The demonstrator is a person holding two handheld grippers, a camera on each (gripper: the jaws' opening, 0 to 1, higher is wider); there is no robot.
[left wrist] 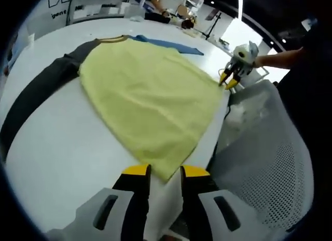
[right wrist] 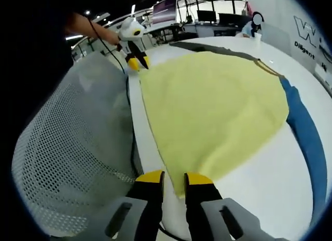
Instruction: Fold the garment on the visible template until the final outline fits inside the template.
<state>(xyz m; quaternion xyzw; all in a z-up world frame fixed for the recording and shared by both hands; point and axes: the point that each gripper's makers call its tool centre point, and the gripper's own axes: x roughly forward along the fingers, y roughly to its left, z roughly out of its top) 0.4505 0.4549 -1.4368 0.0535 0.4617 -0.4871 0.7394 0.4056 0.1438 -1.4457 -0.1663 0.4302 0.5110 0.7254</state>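
In the left gripper view, our left gripper (left wrist: 165, 172) straddles the 6 o'clock hem corner of the shirt (left wrist: 148, 98), jaws apart, on the table (left wrist: 57, 147). In the right gripper view, our right gripper (right wrist: 174, 177) likewise sits parted at the 6 o'clock corner; we judge folding barely begun.

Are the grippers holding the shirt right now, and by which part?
Both jaws stand open: left gripper and right gripper each straddle a hem corner of the yellow shirt, unclamped.

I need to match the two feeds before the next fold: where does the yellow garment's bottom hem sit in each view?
Left gripper view: the hem runs from the left gripper up right to the right gripper.
Right gripper view: it runs along the table edge, upper left to bottom centre.
Shared landmark: the white mesh chair back.
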